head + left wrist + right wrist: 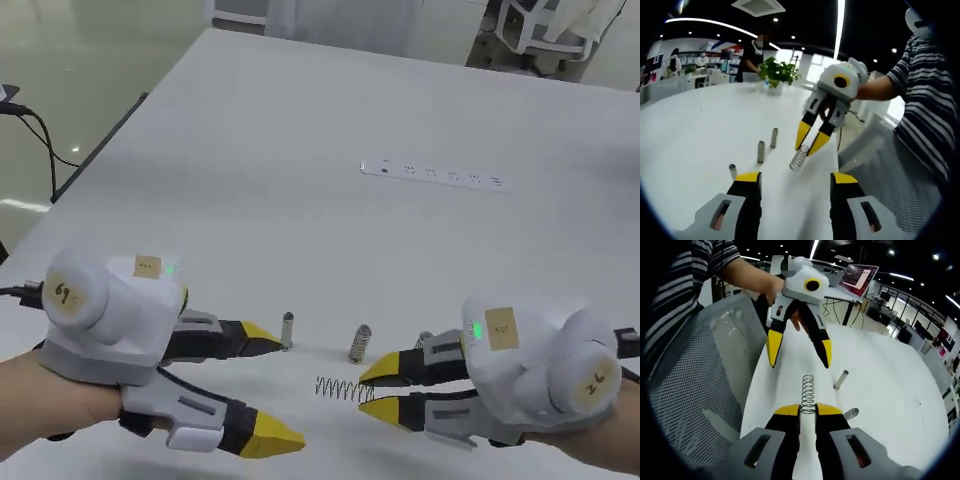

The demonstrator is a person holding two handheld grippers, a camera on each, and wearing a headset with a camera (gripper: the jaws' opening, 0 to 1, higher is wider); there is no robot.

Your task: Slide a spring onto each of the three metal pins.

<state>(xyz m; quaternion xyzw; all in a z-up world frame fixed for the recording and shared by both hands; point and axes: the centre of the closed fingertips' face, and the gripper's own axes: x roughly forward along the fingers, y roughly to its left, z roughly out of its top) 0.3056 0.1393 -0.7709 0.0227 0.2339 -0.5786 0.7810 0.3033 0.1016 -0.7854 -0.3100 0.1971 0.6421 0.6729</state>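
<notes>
Partly behind right gripper: third pin

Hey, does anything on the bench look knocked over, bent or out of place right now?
Nothing stands out. The pins stand upright on the table, and the spring looks straight and unkinked, held by one end in the right gripper.

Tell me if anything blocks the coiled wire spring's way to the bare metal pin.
Nothing visible does. Only bare white table lies between the coiled wire spring in the right gripper and the bare metal pin.
</notes>
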